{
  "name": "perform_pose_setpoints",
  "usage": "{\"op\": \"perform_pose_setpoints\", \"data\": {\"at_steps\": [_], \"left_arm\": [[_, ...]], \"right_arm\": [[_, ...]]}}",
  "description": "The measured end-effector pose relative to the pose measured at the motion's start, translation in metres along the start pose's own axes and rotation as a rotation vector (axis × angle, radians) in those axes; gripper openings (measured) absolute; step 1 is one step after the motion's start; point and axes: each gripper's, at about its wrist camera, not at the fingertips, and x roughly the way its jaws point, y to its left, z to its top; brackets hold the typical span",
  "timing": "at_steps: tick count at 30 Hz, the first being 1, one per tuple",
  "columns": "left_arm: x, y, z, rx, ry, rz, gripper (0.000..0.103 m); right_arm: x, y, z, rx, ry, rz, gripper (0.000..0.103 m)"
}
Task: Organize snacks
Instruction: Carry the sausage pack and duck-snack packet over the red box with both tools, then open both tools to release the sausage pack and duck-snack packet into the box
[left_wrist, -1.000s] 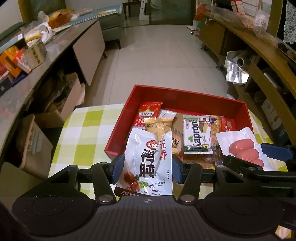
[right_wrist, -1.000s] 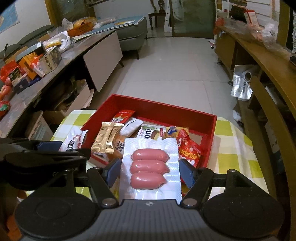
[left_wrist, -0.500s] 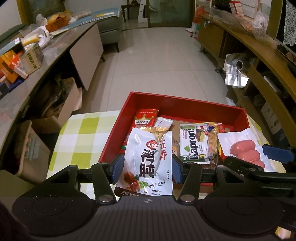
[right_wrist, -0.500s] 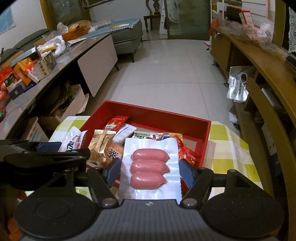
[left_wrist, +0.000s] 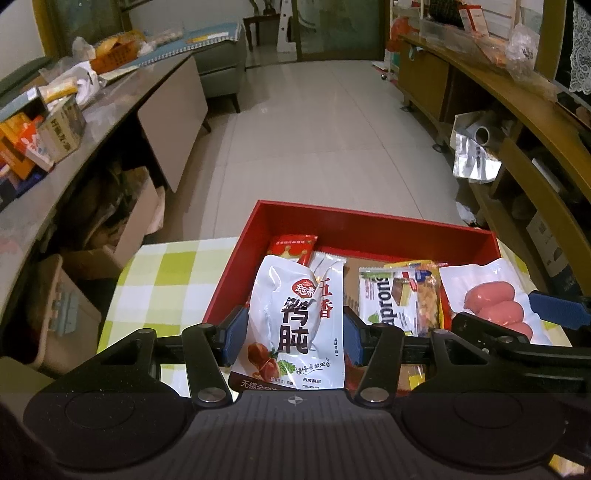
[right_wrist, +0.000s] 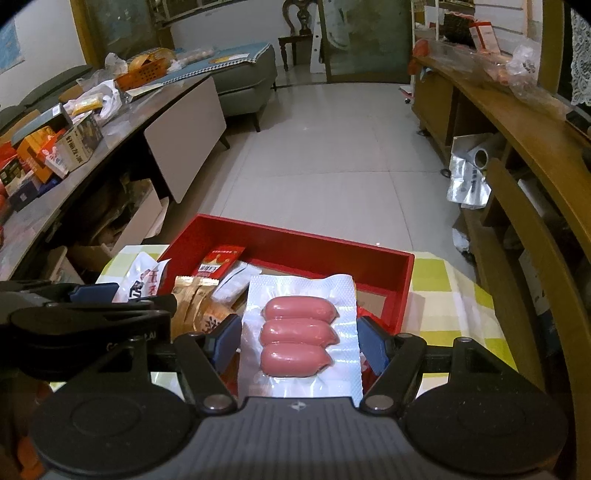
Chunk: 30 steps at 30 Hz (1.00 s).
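Both pouches have drifted slightly over the red tray (left_wrist: 369, 221): left tongs (left_wrist: 293, 328) clench the white snack pouch (left_wrist: 295, 317), right tongs (right_wrist: 299, 341) clench the vacuum-packed sausages (right_wrist: 299, 334), above its near side.

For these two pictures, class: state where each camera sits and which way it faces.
Left wrist: on the left gripper, angled down over the red tray; jaws clamp a white pouch; right gripper alongside.
Right wrist: on the right gripper, same heading; jaws clamp a sausage pack; left gripper alongside.
Shared: tray, both packs.
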Motion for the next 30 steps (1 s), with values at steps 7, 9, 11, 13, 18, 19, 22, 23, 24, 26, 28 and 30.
{"op": "perform_pose_setpoints", "data": {"at_steps": [7, 9, 11, 13, 18, 19, 22, 23, 24, 26, 28, 30], "left_arm": [[0.009, -0.001, 0.008, -0.007, -0.001, 0.002, 0.061], [0.011, -0.001, 0.010, -0.010, -0.001, 0.003, 0.061], [0.015, -0.001, 0.013, -0.013, 0.001, 0.003, 0.061], [0.018, -0.002, 0.015, -0.012, 0.001, 0.006, 0.061], [0.027, -0.005, 0.019, -0.005, 0.005, 0.016, 0.061], [0.030, -0.006, 0.020, -0.002, 0.005, 0.019, 0.061], [0.037, -0.009, 0.020, 0.006, 0.010, 0.030, 0.061], [0.040, -0.010, 0.020, 0.009, 0.013, 0.032, 0.061], [0.042, -0.010, 0.020, 0.011, 0.016, 0.035, 0.061], [0.049, -0.011, 0.019, 0.015, 0.026, 0.043, 0.061], [0.055, -0.011, 0.019, 0.017, 0.036, 0.053, 0.061], [0.061, -0.012, 0.018, 0.021, 0.047, 0.060, 0.061]], "right_arm": [[0.009, -0.002, 0.007, 0.012, -0.011, -0.007, 0.077], [0.012, -0.004, 0.009, 0.018, -0.012, -0.006, 0.077], [0.015, -0.004, 0.010, 0.022, -0.013, -0.006, 0.077], [0.019, -0.006, 0.012, 0.028, -0.013, -0.006, 0.077], [0.030, -0.011, 0.013, 0.045, -0.006, -0.004, 0.077], [0.033, -0.012, 0.013, 0.048, -0.004, -0.004, 0.077], [0.043, -0.015, 0.012, 0.055, 0.007, -0.003, 0.077], [0.046, -0.016, 0.012, 0.056, 0.012, -0.002, 0.077], [0.049, -0.016, 0.012, 0.056, 0.016, -0.002, 0.077], [0.057, -0.016, 0.011, 0.056, 0.025, -0.003, 0.077], [0.064, -0.016, 0.009, 0.056, 0.033, -0.005, 0.077], [0.069, -0.017, 0.009, 0.055, 0.041, -0.008, 0.077]]}}
